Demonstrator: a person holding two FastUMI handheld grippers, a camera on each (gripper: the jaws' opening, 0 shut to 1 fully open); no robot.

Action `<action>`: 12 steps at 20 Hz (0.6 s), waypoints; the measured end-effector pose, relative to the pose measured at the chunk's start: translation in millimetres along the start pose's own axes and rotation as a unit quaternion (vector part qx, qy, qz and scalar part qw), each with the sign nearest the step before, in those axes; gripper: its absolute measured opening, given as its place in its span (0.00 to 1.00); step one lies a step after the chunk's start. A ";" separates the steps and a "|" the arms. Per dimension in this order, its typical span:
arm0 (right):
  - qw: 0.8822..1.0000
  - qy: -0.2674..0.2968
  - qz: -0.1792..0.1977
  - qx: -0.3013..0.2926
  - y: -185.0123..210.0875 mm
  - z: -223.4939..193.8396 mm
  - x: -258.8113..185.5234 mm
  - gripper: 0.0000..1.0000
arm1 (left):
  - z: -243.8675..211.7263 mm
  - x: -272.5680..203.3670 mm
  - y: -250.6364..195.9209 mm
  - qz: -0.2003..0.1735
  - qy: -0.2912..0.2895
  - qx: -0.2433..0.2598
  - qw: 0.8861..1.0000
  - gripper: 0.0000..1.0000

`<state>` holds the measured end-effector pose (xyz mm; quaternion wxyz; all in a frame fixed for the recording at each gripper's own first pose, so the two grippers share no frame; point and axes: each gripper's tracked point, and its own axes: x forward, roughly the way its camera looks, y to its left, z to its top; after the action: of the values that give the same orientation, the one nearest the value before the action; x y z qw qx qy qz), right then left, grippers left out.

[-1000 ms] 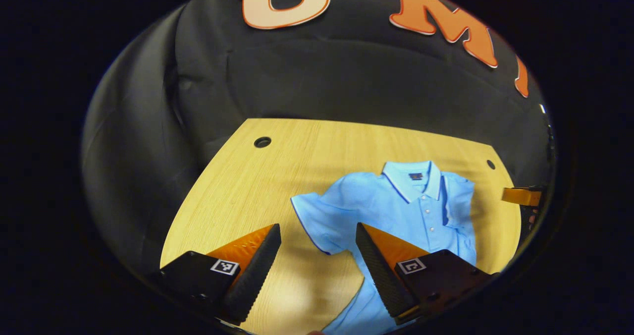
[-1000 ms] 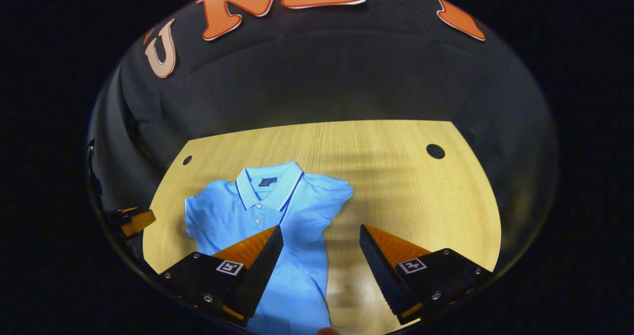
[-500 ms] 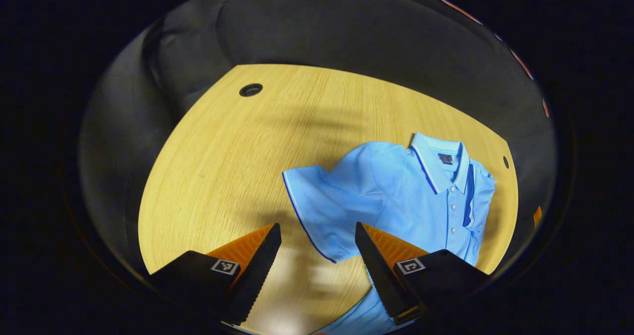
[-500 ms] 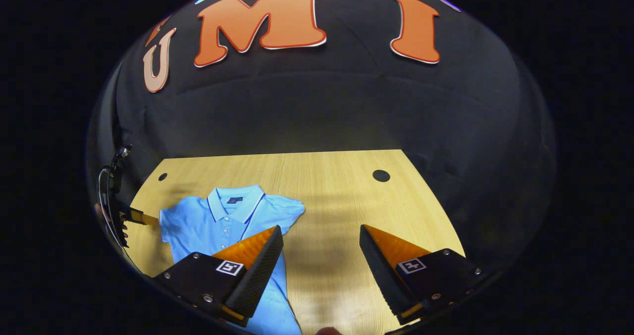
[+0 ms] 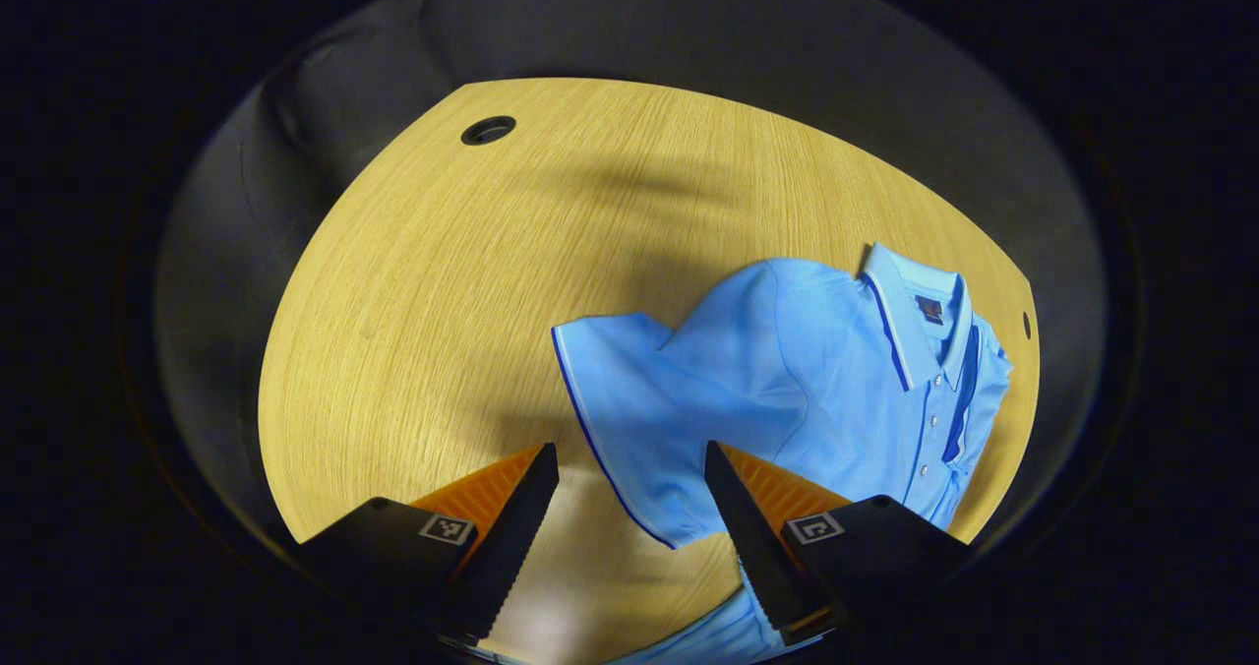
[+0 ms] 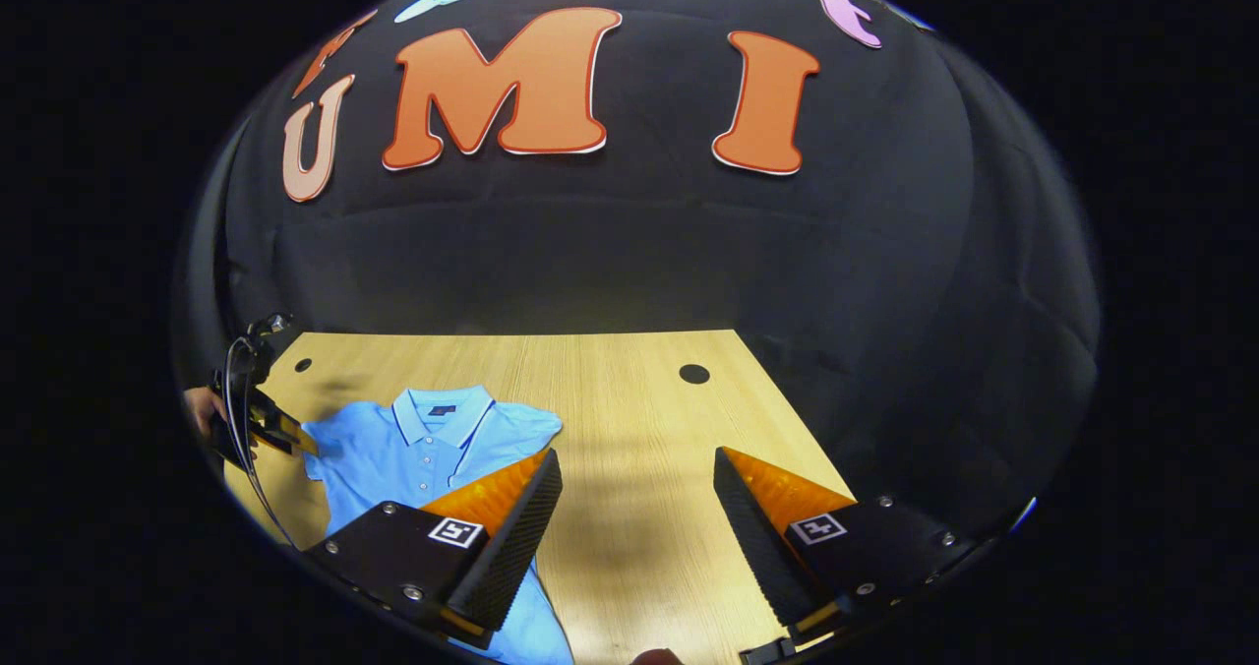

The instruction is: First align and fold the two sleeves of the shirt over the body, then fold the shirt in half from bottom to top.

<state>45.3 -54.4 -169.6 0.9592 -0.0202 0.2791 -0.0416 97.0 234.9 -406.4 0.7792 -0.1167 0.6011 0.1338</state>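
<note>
A light blue polo shirt (image 5: 816,380) was seen lying face up on the wooden table (image 5: 443,281), collar (image 5: 920,316) away from the person. In the left gripper view the left gripper (image 5: 629,508) was held spread wide and empty just above the table, with the outspread sleeve (image 5: 629,419) directly ahead of it and the dark-trimmed sleeve hem running into the gap between its fingers. The far side of the shirt appeared already turned in over the body, though this could not be made out with certainty. In the right gripper view the right gripper (image 6: 634,513) was likewise held apart, gripping nothing, over bare table, the shirt (image 6: 413,449) lying ahead and to its left; the left gripper (image 6: 275,429) and a hand (image 6: 202,409) were seen beyond, at the shirt's far sleeve. The shirt was judged light, soft and limp, likely to sag and crease and to drag across the smooth wood if pulled. The sleeve would best be taken at its hem edge, where the trim gives a firmer, doubled layer, with only that layer pinched.
</note>
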 end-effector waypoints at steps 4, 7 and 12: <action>1.000 -0.010 -0.011 0.015 -17.1 -0.2 -17.6 0.98 | -3.2 1.5 0.7 0.012 0.009 -0.014 1.000 0.63; 0.999 -0.020 -0.016 0.022 -28.0 -0.4 -29.8 0.98 | -1.1 6.9 -8.7 -0.003 0.002 -0.010 1.000 0.16; 0.999 -0.029 -0.032 0.013 -52.3 -9.8 -50.6 0.98 | 1.6 -2.4 -22.4 -0.026 -0.011 0.003 1.000 0.09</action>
<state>-6.1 -102.1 -147.7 0.9651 -0.0184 0.2502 -0.0754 105.7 214.4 -403.2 0.7893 -0.1285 0.5897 0.1130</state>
